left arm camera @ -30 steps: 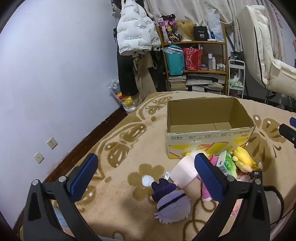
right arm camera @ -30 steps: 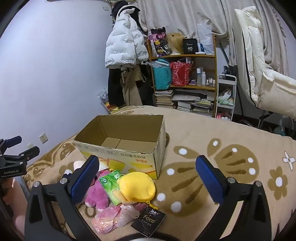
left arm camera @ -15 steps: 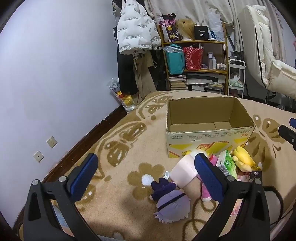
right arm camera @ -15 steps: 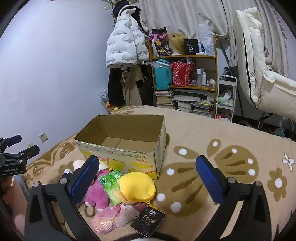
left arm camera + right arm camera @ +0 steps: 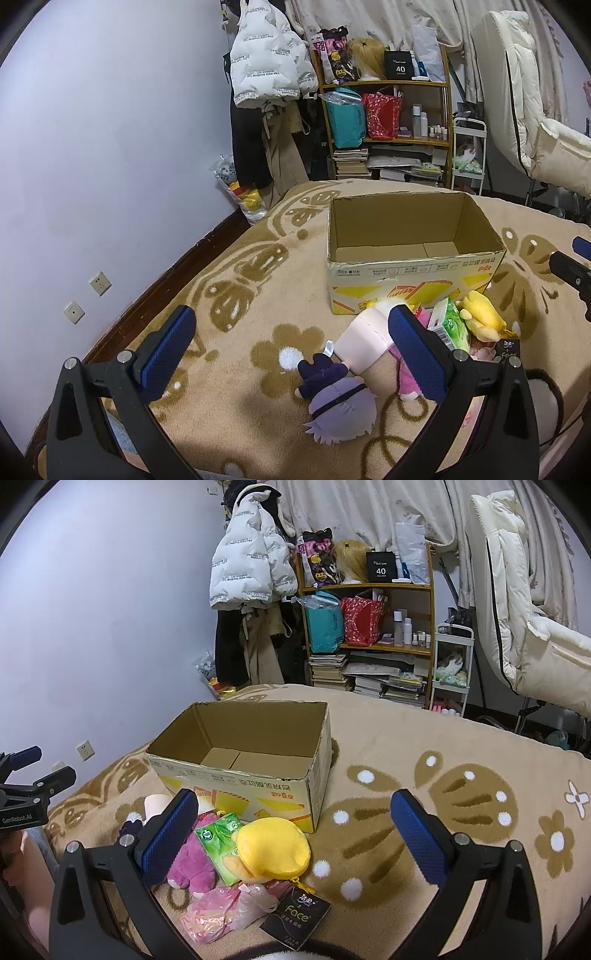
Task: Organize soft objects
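An open cardboard box [image 5: 413, 277] [image 5: 251, 786] stands empty on the patterned blanket. In front of it lies a pile: a purple-haired doll [image 5: 340, 410], a pale pink roll [image 5: 364, 341], a magenta plush [image 5: 192, 860], a green tissue pack [image 5: 221, 840] [image 5: 448, 326], a yellow plush [image 5: 273, 843] [image 5: 480, 315], a pink plastic bag [image 5: 225, 910] and a black "Face" packet [image 5: 295, 917]. My left gripper [image 5: 291, 343] hovers open above the doll's left. My right gripper [image 5: 295, 827] is open over the yellow plush, holding nothing.
The beige blanket [image 5: 461, 812] stretches to the right of the box. Behind stand a wooden shelf [image 5: 384, 110] full of bags and books, hanging coats [image 5: 266, 74] and a white padded chair [image 5: 517, 627]. A white wall [image 5: 92, 147] with sockets runs along the left.
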`<state>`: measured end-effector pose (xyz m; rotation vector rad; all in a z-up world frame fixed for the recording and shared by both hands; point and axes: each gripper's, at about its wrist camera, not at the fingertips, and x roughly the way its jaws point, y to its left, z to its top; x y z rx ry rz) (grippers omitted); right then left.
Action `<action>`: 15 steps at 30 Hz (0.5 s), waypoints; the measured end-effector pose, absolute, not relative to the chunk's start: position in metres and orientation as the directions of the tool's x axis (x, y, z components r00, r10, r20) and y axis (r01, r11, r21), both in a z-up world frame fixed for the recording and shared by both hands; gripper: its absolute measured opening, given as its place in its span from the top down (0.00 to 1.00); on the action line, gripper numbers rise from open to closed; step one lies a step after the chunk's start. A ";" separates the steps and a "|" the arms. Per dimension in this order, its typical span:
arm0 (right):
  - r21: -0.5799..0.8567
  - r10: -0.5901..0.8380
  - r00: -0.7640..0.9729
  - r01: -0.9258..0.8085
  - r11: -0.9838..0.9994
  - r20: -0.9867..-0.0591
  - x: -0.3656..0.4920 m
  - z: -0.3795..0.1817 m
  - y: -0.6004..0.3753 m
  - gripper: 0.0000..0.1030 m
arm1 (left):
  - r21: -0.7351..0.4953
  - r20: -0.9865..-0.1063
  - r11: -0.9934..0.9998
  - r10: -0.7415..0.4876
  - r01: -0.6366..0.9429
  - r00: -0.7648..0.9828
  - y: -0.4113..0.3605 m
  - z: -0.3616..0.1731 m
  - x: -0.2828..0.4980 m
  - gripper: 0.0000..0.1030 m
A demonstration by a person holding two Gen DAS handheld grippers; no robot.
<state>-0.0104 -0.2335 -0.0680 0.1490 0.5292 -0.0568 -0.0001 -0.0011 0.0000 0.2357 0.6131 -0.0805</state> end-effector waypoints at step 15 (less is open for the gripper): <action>0.126 -0.018 0.858 0.096 0.987 -0.514 -0.008 -0.071 -0.233 0.00 | 0.197 -0.578 0.970 -0.003 0.144 0.816 -0.001 -0.002 0.001 0.00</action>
